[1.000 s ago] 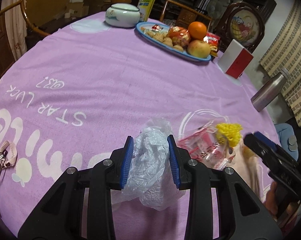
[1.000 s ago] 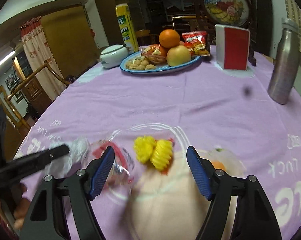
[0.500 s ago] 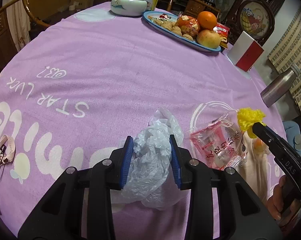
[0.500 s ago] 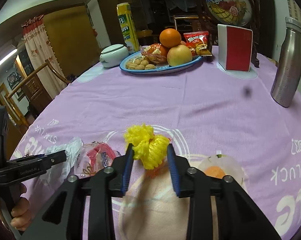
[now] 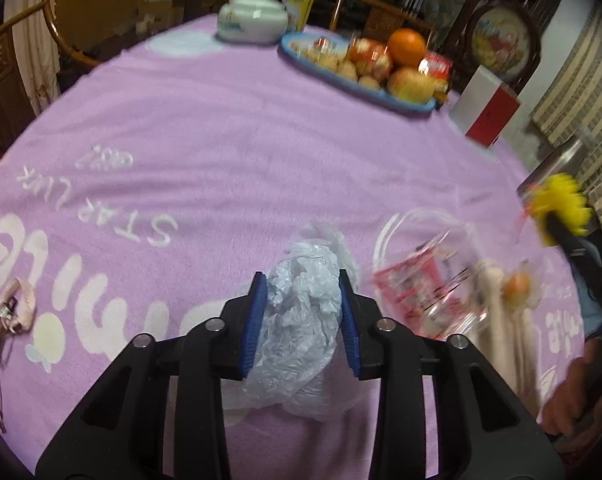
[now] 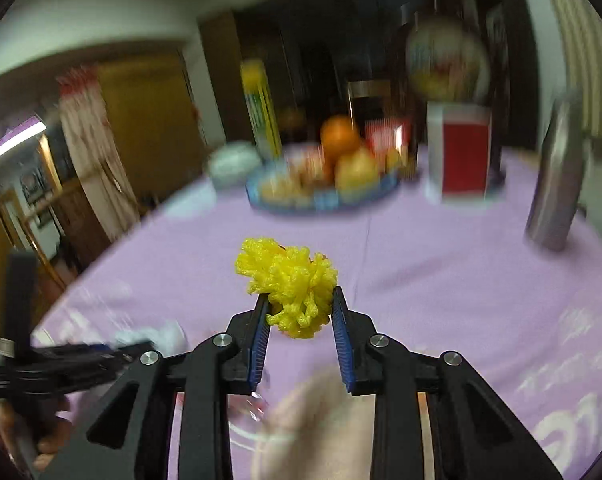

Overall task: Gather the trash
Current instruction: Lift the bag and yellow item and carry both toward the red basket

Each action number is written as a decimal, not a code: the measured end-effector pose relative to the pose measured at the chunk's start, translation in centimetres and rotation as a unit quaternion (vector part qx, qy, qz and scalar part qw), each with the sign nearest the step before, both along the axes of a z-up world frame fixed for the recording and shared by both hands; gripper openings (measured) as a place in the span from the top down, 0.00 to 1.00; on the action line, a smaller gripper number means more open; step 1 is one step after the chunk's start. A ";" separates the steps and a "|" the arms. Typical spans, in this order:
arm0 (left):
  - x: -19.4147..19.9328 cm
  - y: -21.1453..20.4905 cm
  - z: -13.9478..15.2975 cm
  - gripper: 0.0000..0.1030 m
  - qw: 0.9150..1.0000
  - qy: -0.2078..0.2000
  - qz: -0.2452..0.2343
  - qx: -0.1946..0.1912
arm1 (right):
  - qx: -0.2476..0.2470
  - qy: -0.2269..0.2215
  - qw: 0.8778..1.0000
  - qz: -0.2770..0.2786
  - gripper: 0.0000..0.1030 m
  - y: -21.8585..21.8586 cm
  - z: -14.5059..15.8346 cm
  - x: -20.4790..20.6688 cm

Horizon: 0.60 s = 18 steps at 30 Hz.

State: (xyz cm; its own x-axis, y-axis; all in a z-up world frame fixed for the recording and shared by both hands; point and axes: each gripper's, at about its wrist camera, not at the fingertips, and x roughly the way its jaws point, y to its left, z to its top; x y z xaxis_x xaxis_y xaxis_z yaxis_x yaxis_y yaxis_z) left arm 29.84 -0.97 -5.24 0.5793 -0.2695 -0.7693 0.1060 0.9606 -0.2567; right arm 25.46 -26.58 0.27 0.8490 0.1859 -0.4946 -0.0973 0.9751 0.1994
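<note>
Between the blue pads of the left tongs [image 5: 303, 320] sits a crumpled plastic bag [image 5: 301, 320], clamped and resting low over the purple tablecloth [image 5: 241, 152]. Just to their right lies a clear red-printed wrapper [image 5: 421, 292], flat on the cloth, not yet picked up. The right tongs [image 6: 301, 312], whose jaws have just been closing, pinch a yellow foam net [image 6: 289, 280] lifted off the cloth. Judging by this, the net must travel leftward to reach the bag's mouth, whose opening I cannot make out.
</note>
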 end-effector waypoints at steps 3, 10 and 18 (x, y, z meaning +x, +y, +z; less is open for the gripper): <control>-0.9 0.2 1.4 0.69 0.999 -0.040 0.000 -0.007 | -0.003 -0.013 1.000 0.000 0.70 0.3 0.7 -1.2; -2.7 0.0 2.6 0.69 0.996 -0.086 0.009 0.004 | 0.004 0.024 1.000 0.015 0.70 0.9 -0.1 -0.6; -8.8 1.8 3.3 0.69 0.994 -0.097 0.040 -0.011 | 0.016 0.020 1.000 0.018 0.69 0.3 0.3 -1.0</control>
State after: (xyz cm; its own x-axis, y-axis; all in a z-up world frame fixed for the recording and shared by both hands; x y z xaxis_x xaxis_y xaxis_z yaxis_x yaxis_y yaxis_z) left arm 21.08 0.87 -1.96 0.7364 -0.2322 -0.6354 0.0797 0.9625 -0.2594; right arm 24.46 -26.30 0.56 0.8212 0.2317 -0.5215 -0.1231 0.9643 0.2346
